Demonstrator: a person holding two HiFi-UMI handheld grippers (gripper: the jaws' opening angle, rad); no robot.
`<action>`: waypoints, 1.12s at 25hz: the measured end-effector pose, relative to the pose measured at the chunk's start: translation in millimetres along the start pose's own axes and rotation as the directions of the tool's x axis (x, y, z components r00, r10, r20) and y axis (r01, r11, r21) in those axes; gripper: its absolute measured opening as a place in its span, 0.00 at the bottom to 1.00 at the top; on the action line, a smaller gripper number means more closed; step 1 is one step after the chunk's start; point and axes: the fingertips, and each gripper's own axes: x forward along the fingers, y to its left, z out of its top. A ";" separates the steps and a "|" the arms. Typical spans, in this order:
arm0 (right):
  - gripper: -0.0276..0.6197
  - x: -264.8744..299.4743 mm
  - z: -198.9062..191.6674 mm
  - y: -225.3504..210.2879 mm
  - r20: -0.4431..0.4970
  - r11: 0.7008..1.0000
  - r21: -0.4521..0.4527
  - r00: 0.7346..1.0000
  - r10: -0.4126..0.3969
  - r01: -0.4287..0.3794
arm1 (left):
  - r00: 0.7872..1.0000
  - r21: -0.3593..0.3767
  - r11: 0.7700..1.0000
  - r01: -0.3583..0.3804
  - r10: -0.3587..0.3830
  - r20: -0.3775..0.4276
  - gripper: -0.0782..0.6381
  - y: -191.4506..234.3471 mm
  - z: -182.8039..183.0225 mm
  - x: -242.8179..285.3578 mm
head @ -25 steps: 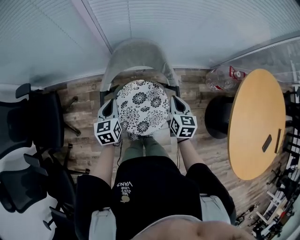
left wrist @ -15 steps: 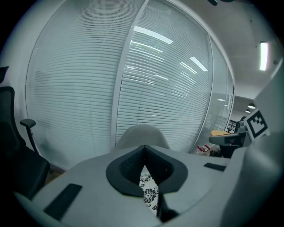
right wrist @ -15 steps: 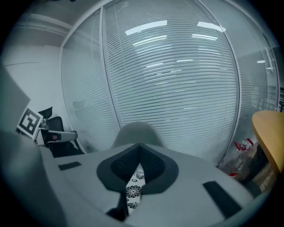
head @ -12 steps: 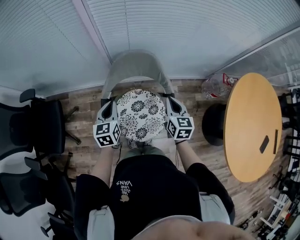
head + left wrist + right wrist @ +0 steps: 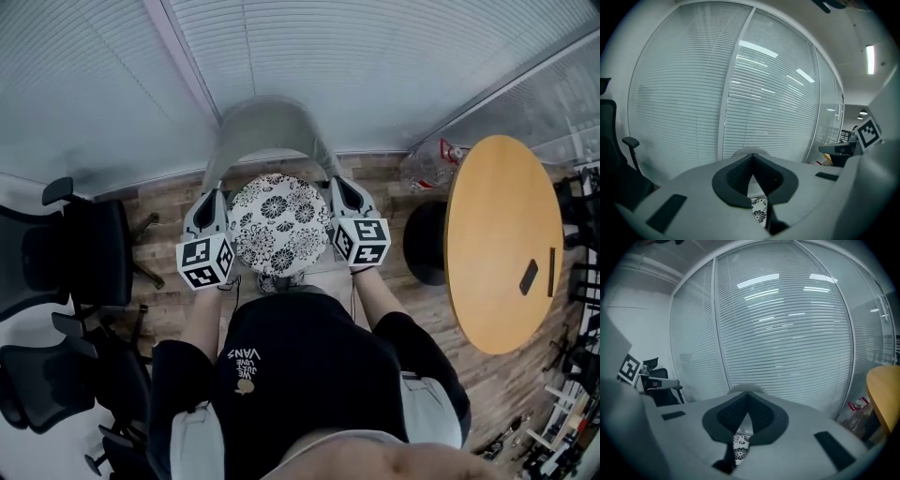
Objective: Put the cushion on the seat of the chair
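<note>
In front of the slatted glass wall, head view: a person stands over a grey chair [image 5: 267,127] and holds a round black-and-white floral cushion [image 5: 278,223] flat between the left gripper [image 5: 214,199] and the right gripper [image 5: 337,187], one at each side edge. The cushion hangs in the air over the seat and hides it. A round wooden table [image 5: 502,244] stands well apart on the right, and black office chairs [image 5: 75,253] stand on the left.

Left gripper view: the fingers are closed tip to tip. A sliver of floral cushion [image 5: 759,213] is pinched low between them, with the chair's pale back beyond.

Right gripper view: the same picture, with the fingers fully closed and the cushion's edge [image 5: 739,448] nipped near their base.

The risk is that each hold looks like a thin pinch on a soft rim. If one hand drops faster or drifts outward, the fabric could slip free, or the cushion could land crooked against the backrest.

Compared with a second ago, the cushion and both grippers sit higher and nearer the head camera.
</note>
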 end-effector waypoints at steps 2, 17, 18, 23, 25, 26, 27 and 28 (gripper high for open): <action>0.07 -1.1 6.1 2.0 0.008 1.000 -0.007 1.000 0.003 -0.003 | 1.000 0.009 1.000 0.005 -0.005 0.012 0.12 -1.6 6.2 -1.7; 0.07 3.3 67.4 23.0 0.129 0.996 -0.074 0.990 0.054 -0.044 | 0.995 0.045 0.999 0.018 -0.022 0.094 0.12 -3.9 47.8 -6.1; 0.07 3.9 69.8 23.6 0.134 0.996 -0.076 0.989 0.056 -0.046 | 0.995 0.045 0.999 0.017 -0.021 0.099 0.12 -3.8 49.4 -6.1; 0.07 4.8 78.6 29.9 0.155 0.995 -0.078 0.985 0.073 -0.061 | 0.994 0.053 0.999 0.009 -0.015 0.110 0.12 -1.8 54.5 -9.1; 0.07 5.8 83.0 32.7 0.164 0.995 -0.079 0.983 0.081 -0.068 | 0.993 0.055 0.998 0.003 -0.010 0.118 0.12 -0.1 57.2 -10.8; 0.07 6.4 84.8 34.2 0.168 0.994 -0.081 0.982 0.084 -0.071 | 0.992 0.056 0.998 0.001 -0.008 0.123 0.12 0.9 58.4 -11.4; 0.07 6.8 86.4 35.7 0.172 0.994 -0.084 0.981 0.087 -0.073 | 0.992 0.056 0.998 -0.001 -0.006 0.127 0.12 1.9 59.4 -11.9; 0.07 7.0 87.6 37.3 0.175 0.993 -0.087 0.981 0.089 -0.074 | 0.991 0.055 0.998 -0.003 -0.005 0.131 0.12 2.9 60.2 -12.4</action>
